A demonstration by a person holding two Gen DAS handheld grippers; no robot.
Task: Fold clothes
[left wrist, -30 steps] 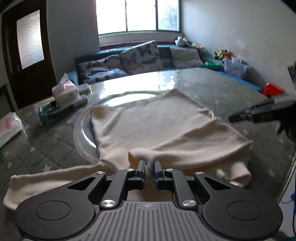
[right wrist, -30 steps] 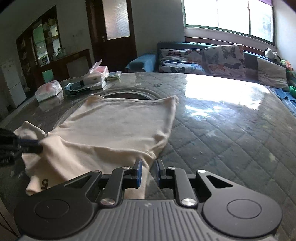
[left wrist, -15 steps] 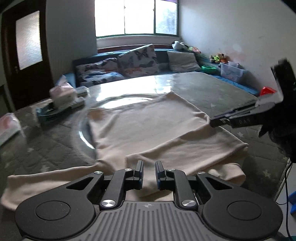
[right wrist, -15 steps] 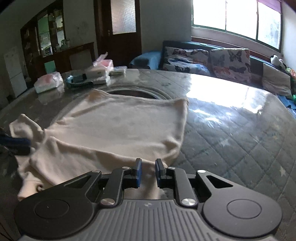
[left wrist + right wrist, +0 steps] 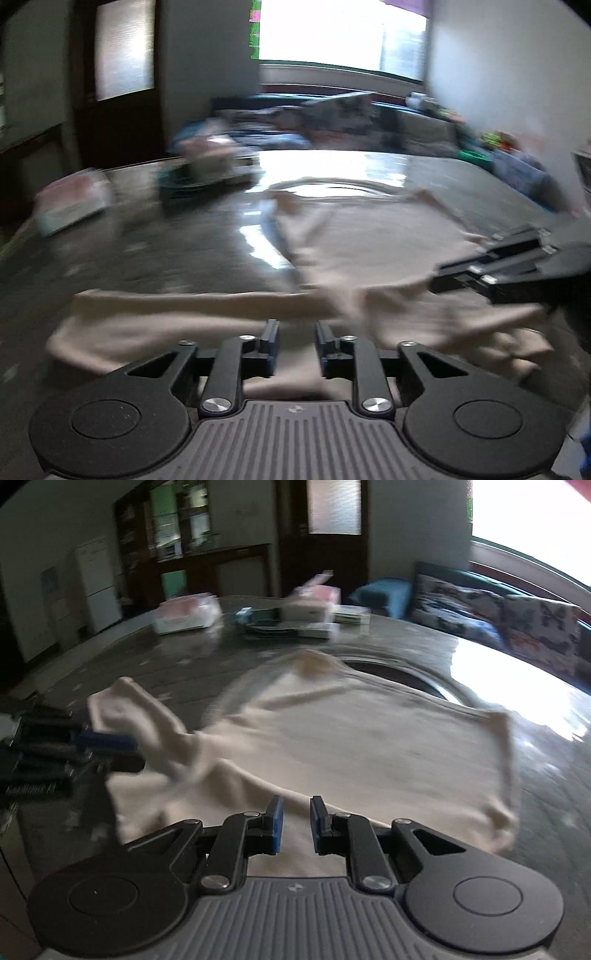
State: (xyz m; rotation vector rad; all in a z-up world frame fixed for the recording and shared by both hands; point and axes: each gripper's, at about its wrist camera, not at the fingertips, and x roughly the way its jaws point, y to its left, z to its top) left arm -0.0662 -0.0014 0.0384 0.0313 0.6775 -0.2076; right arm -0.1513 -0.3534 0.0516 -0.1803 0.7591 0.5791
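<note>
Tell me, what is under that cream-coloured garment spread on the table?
Under the cream garment lies the grey quilted table cover, and the curved rim of a round glass disc shows past the far hem. How far the disc reaches beneath the fabric is hidden.

We find no text, label, brand, number or sign that can be read in either view. Both pictures are smeared by motion. The boxes (image 5: 186, 616) at the far side of the desk (image 5: 554, 775) show pink and white faces, but any print on them is a blur. The cream garment (image 5: 369, 746) shows no legible marking from where we look. On the grey ribbed body behind each pair of tongs we see a small embossed emblem (image 5: 294, 408), a mark rather than letters, and too small for us to make out.
</note>
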